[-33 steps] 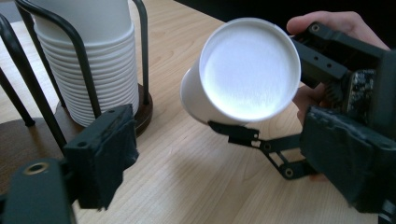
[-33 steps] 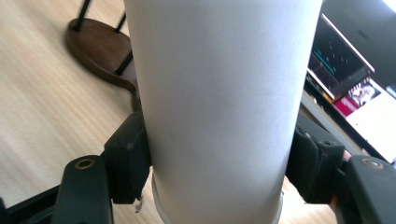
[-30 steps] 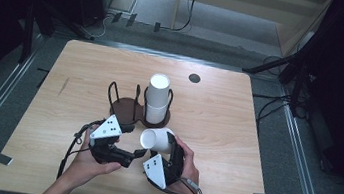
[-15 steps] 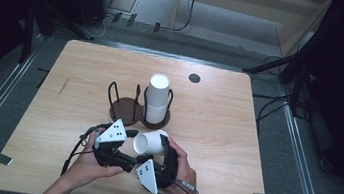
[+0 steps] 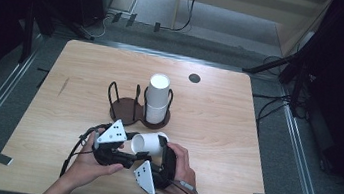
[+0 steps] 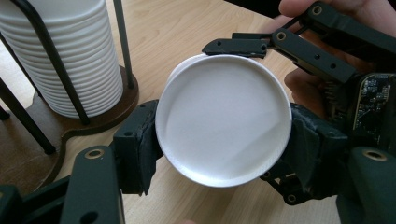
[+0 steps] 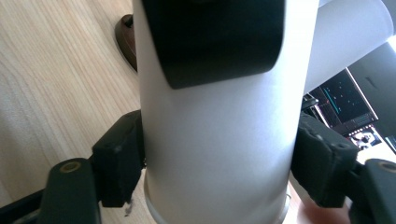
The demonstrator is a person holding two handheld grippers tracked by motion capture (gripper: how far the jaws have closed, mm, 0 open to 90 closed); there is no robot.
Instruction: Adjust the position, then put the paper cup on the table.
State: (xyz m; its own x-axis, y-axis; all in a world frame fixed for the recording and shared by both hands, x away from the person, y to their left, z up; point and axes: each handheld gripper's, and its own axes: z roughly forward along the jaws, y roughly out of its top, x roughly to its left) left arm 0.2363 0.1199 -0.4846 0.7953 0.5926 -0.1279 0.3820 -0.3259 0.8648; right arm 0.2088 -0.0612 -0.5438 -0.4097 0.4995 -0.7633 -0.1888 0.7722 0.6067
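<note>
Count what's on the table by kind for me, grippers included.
Stack of white cups in the holder: 1
Loose white cup, held on its side: 1
Two-ring cup holder: 1
Grippers: 2; the left gripper has just closed on the loose white cup, the right gripper has just been opening with it between its jaws
Total: 5
</note>
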